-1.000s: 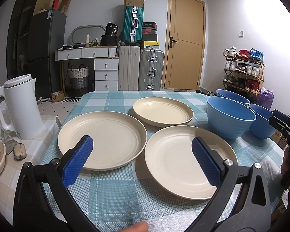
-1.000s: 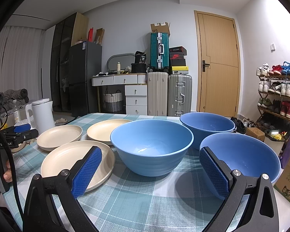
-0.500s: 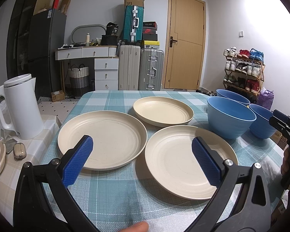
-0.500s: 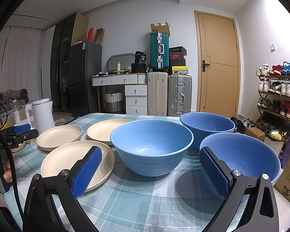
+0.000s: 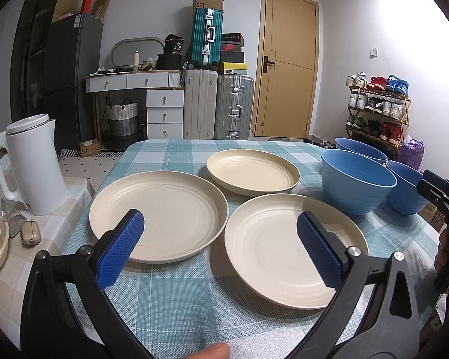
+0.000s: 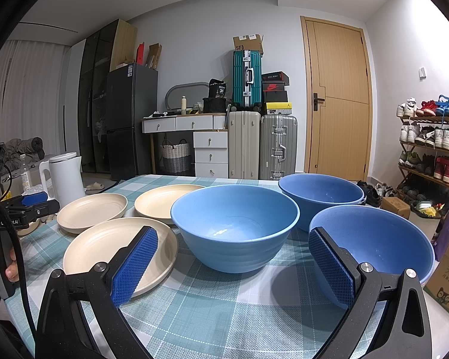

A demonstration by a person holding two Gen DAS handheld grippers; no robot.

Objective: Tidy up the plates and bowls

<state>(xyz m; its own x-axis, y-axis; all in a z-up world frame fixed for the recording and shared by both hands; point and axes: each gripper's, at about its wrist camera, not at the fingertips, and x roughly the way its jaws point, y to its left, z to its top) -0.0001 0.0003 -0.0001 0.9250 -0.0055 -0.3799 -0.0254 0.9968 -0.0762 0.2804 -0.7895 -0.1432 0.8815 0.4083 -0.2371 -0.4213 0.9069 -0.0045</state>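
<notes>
Nothing has shifted since the earlier frames. Left tongs (image 5: 218, 251) gape empty over two cream plates (image 5: 293, 248); right tongs (image 6: 233, 264) gape before three blue bowls (image 6: 235, 227) on the counter (image 6: 212, 308). Likely light, stiff, slick: pinch rims.

three plates (image 5: 158, 218) lie on the table (image 5: 176, 299) left of three bowls (image 5: 356, 188), a kettle (image 5: 33, 164) further left.
</notes>
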